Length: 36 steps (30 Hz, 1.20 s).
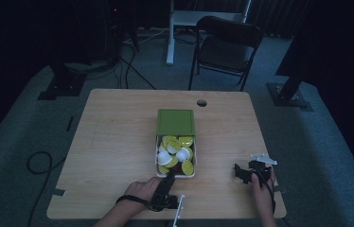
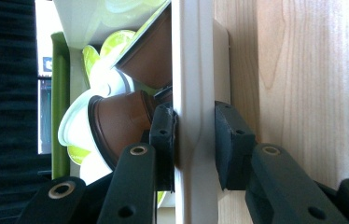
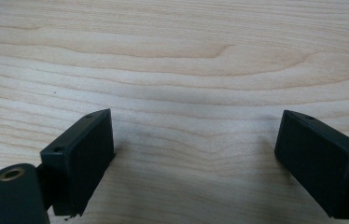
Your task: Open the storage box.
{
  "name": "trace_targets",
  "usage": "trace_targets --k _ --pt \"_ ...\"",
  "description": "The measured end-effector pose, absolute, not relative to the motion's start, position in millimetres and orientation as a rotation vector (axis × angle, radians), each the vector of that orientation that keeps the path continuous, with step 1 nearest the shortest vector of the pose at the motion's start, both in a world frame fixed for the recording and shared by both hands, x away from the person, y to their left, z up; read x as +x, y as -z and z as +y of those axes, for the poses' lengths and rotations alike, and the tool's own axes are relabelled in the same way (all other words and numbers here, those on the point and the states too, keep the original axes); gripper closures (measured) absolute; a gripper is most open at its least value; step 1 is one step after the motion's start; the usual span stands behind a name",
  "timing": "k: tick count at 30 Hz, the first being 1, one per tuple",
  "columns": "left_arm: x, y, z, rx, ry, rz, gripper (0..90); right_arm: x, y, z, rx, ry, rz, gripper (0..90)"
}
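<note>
At the worktop's (image 1: pixel 118 142) near edge, the left gripper (image 2: pixel 195 140) pinches the white box's (image 2: pixel 189 70) near wall, seemingly tight; inside lie brown capsules (image 2: pixel 121 123), its green lid (image 1: pixel 175 122) slid back. Well to the right, the right gripper (image 3: pixel 193 154) gapes over bare wood, holding nothing

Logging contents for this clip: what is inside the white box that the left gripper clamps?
The white box holds coffee capsules with yellow-green and white tops; the left gripper view shows brown bodies. The green lid covers the far end, hiding whatever lies beneath it.
</note>
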<state>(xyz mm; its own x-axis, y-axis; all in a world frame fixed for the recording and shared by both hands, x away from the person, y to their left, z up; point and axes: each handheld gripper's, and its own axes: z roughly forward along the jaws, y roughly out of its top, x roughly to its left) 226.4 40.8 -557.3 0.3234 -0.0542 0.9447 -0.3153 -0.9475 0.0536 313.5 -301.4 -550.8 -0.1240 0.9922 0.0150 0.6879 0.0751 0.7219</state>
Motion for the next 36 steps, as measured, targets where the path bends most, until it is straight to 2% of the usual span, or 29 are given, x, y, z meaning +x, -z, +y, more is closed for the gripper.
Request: trace_targets --k 30,36 --pt "211.7 557.2 41.9 2.353 -1.676 -0.374 71.1 313.5 550.8 -301.4 1.660 -0.812 1.867 11.1" --pt "211.4 553.4 45.0 2.357 -1.583 -0.354 65.7 313.5 550.8 -301.4 1.659 -0.812 1.867 11.1"
